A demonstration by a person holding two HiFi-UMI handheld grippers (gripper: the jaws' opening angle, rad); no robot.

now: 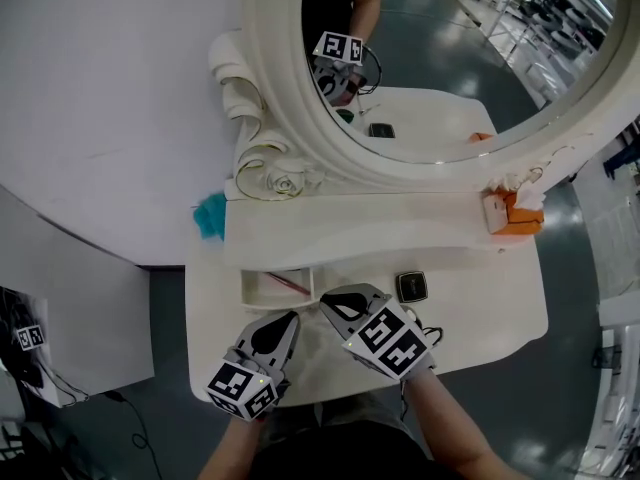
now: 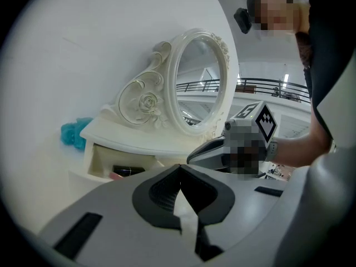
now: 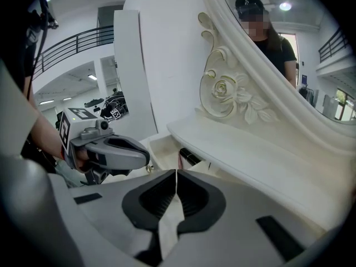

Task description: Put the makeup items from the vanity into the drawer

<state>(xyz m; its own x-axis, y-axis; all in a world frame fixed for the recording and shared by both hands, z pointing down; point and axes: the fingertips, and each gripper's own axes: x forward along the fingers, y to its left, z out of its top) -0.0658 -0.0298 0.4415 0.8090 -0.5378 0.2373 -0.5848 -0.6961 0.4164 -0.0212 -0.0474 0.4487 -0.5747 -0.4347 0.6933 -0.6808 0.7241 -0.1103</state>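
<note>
Left gripper point(image 1: 288, 320) and right gripper point(image 1: 332, 304): jaws clenched, empty. Only the head view shows the black compact point(image 1: 411, 287) on the table point(image 1: 485, 298), right of the open drawer point(image 1: 270, 302). The right gripper view shows a dark tube point(image 3: 190, 157) inside.

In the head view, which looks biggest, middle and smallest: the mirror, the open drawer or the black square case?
1. mirror
2. open drawer
3. black square case
Clear gaps, no ties.

White wall point(image 1: 100, 78), dark glossy floor point(image 1: 578, 258)
</note>
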